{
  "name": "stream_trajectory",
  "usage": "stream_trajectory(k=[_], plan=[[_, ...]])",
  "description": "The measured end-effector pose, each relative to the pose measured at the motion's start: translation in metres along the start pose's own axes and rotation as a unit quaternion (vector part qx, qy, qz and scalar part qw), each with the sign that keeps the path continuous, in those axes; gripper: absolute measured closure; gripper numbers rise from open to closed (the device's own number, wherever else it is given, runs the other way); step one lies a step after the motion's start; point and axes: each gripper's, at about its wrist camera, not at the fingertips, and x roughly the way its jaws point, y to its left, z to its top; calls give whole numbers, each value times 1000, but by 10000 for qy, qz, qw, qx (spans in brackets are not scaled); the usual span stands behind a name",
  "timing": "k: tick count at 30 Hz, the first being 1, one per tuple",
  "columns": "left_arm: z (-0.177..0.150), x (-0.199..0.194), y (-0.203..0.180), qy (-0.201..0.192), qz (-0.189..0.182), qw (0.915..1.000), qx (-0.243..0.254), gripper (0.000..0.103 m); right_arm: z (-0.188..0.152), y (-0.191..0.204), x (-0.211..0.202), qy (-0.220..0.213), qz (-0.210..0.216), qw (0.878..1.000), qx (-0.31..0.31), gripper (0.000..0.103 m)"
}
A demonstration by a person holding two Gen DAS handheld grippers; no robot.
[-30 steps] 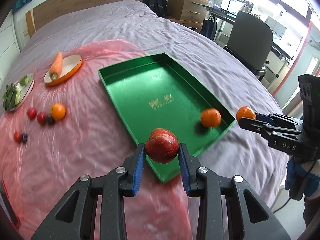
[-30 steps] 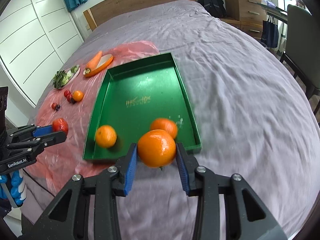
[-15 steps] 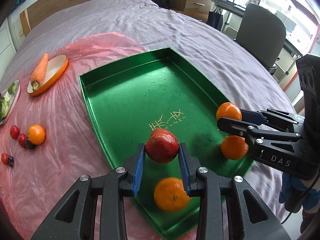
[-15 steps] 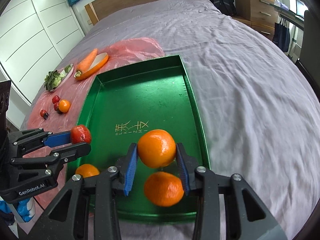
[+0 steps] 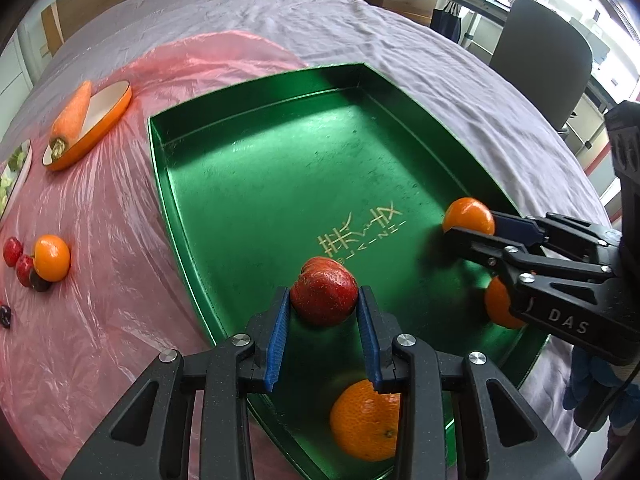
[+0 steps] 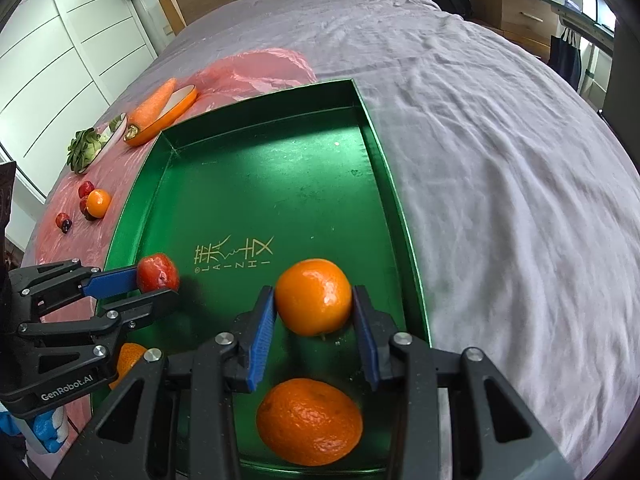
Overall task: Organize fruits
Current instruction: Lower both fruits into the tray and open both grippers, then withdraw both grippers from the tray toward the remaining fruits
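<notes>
A green tray (image 5: pixel 256 184) (image 6: pixel 256 196) lies on the bed. My left gripper (image 5: pixel 323 312) (image 6: pixel 158 284) is shut on a red apple (image 5: pixel 323 295) (image 6: pixel 158 273) low over the tray's near left part. The right gripper (image 6: pixel 314 310) (image 5: pixel 466 226) is shut on an orange (image 6: pixel 314 296) (image 5: pixel 468 216) over the tray's near right part. Two more oranges rest in the tray: one (image 5: pixel 366 420) (image 6: pixel 127 360) under my left gripper, another (image 6: pixel 310 420) (image 5: pixel 500 304) under the right one.
On the pink plastic sheet (image 5: pixel 100 200) left of the tray lie a small orange (image 5: pixel 51 258) (image 6: pixel 98 202) with several small red and dark fruits, an orange dish with a carrot (image 5: pixel 72 116) (image 6: pixel 154 106), and a plate of greens (image 6: pixel 86 148). A chair (image 5: pixel 540 76) stands right of the bed.
Both grippers have come forward and down over the tray with their fruit still held. The tray looks larger, and the two resting oranges now lie beneath the fingers.
</notes>
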Motion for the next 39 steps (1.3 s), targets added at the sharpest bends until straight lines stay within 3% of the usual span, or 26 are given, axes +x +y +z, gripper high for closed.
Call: stream_trajectory(k=[7, 8, 10, 11, 15, 23, 39], plan=[[2, 1, 0, 16, 88, 10000, -1, 72, 2, 3, 1, 49, -95, 9999, -16, 49], [3, 0, 0, 3, 105, 9999, -14, 69, 2, 3, 1, 58, -126, 9999, -26, 46], [4, -3, 2, -42, 116, 9999, -70, 63, 3, 4, -1, 51, -204, 9998, -43, 24], [4, -6, 3, -84, 107, 9999, -97, 62, 4, 4, -3, 28, -224, 9997, -31, 23], [3, -21, 6, -216, 87, 9996, -150, 57, 5, 5, -15, -54, -317, 9995, -62, 22], [-10, -59, 4, -416, -39, 9989, -195, 56, -3, 11, -54, -241, -411, 9989, -43, 22], [-86, -140, 8, -643, 59, 9975, -285, 53, -63, 54, -138, -442, -397, 9982, -128, 22]])
